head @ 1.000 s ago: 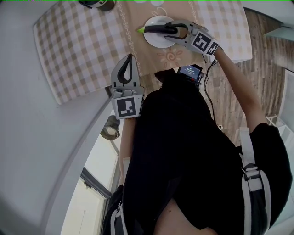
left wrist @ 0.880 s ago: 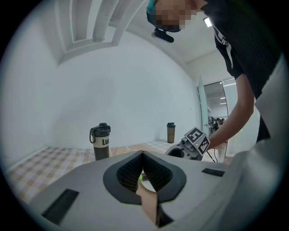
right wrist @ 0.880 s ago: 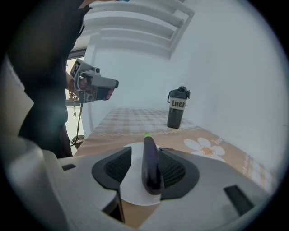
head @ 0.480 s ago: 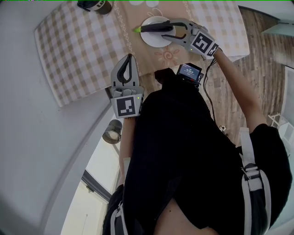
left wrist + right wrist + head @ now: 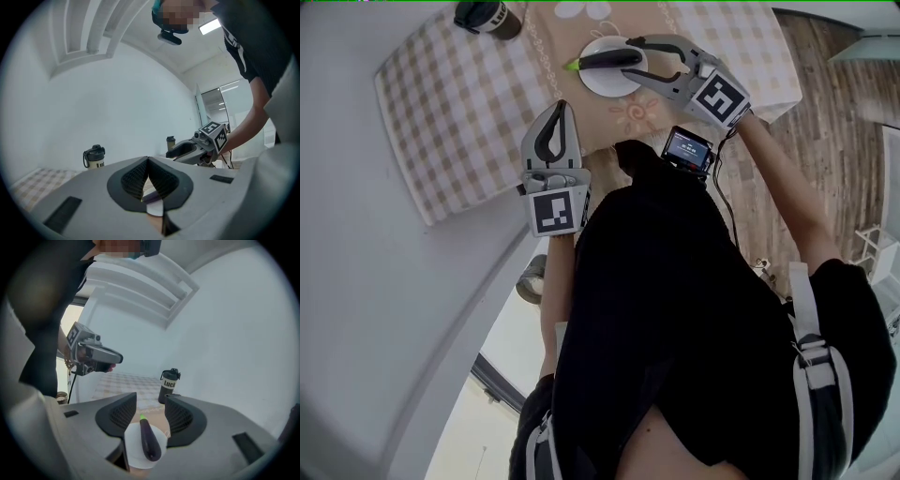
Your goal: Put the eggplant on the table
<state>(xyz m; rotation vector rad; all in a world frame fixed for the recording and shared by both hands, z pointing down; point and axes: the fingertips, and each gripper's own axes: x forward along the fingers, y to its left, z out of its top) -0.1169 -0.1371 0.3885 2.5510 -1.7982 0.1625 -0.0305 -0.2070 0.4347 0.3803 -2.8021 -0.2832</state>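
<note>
A dark purple eggplant (image 5: 605, 58) with a green stem lies on a white plate (image 5: 605, 82) on the table (image 5: 459, 103), which has a checkered cloth. My right gripper (image 5: 630, 58) is open, its jaws standing either side of the eggplant. In the right gripper view the eggplant (image 5: 150, 441) rests on the plate (image 5: 133, 446) just below the right gripper (image 5: 151, 399), clear of both pads. My left gripper (image 5: 562, 105) is shut and empty, held over the table's near edge. The left gripper (image 5: 148, 160) points across the table.
A dark bottle (image 5: 487, 16) stands at the table's far left corner, also in the right gripper view (image 5: 168, 385) and the left gripper view (image 5: 94, 157). A beige patterned runner (image 5: 637, 117) crosses the table. Wooden floor (image 5: 825, 112) lies to the right.
The right gripper's jaws look wider apart around the eggplant than a second ago. The eggplant stays on the plate. The left gripper has hardly moved.
</note>
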